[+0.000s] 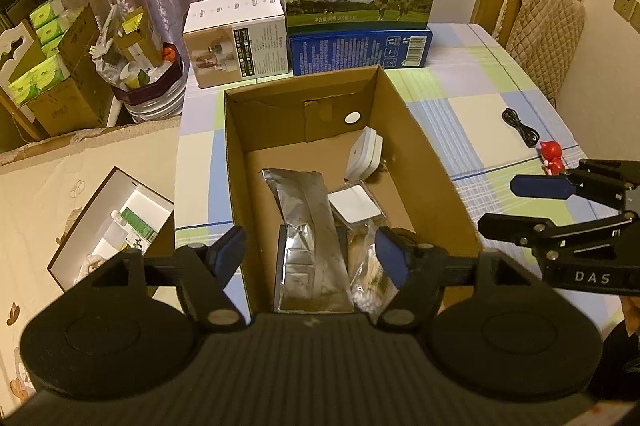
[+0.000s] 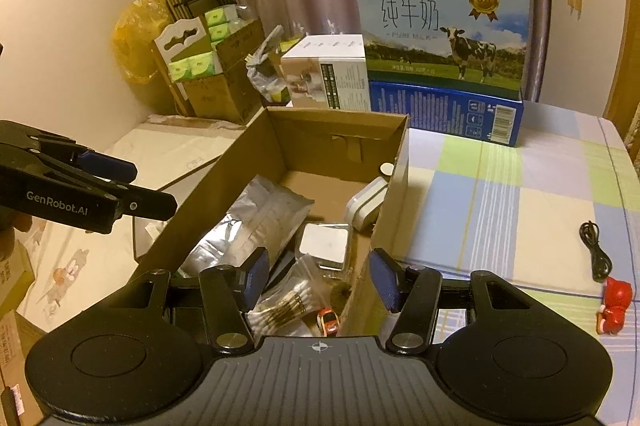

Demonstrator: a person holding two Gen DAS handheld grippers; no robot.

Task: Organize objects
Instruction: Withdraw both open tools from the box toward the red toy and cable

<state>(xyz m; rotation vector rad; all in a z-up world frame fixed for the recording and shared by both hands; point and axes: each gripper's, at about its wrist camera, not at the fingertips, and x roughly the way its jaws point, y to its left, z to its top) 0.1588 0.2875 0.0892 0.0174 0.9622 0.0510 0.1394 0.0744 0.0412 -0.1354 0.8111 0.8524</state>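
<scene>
While the open brown cardboard box already holds most of the clutter, two things lie out on the checked tablecloth to its right: a small red toy figure and, just beyond it, a thin black cable in a loose coil. Inside the box lie a crinkled silver foil pouch, a clear bag of cotton swabs, a flat square tin with a white label, a white plastic case leaning against the far right wall, and a tiny red toy car in the near corner.

The left gripper hovers over the near end of the box with its jaws apart, the pouch below them but not pinched. The right gripper also stands open and empty, straddling the box's right wall.

The red figure is probably the next piece. It looks like hard, light, glossy plastic, so it should not deform, but its rounded shape may squirt out of flat pads; taking it across the narrower body rather than the head seems safer. The cable is limp and light: pinching the bunched loops in the middle should lift it whole, whereas one end would leave it trailing and liable to snag the box rim.
</scene>
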